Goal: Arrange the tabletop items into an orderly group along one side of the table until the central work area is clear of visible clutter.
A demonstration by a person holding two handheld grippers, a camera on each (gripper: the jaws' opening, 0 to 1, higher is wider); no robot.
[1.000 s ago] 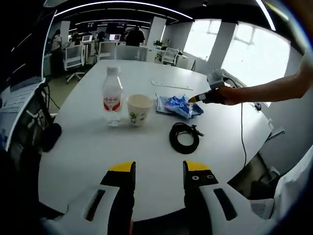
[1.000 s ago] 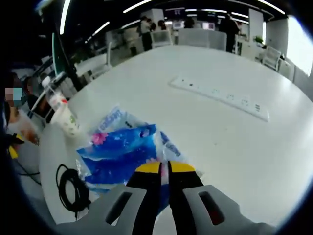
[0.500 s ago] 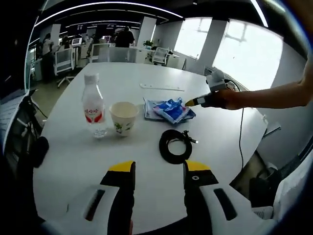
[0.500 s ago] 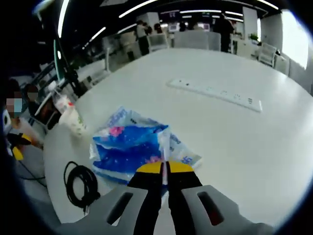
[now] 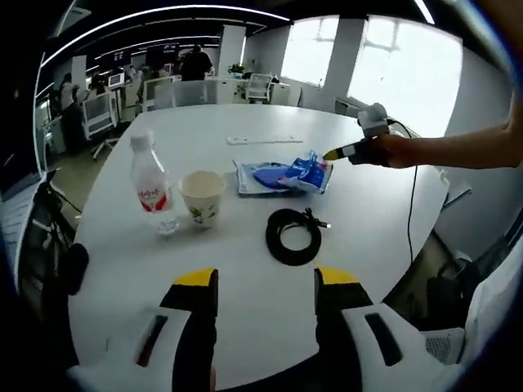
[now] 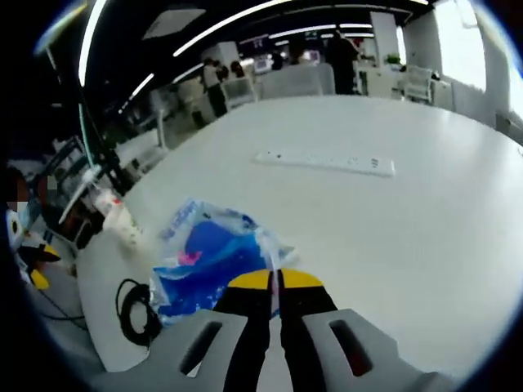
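Lifted blue packet [image 6: 214, 263] edge higher, right gripper [image 6: 274, 280] pinching it; left gripper [image 5: 266, 282] open, idle; bottle [image 5: 149, 183], cup [image 5: 202, 197], cable [image 5: 293, 236] ungrouped.

Your left gripper [image 5: 265, 282], black with yellow-tipped jaws, hangs low at the near table edge with its jaws spread wide and nothing between them; your right gripper [image 6: 274, 282], the same black body and yellow tips, has its jaws pressed together on a thin clear edge of the blue plastic packet [image 6: 208, 261]; from the left gripper view, your bare right forearm [image 5: 466, 153] reaches in level from the right, hand [image 5: 391, 151] wrapped around that gripper's grey handle.
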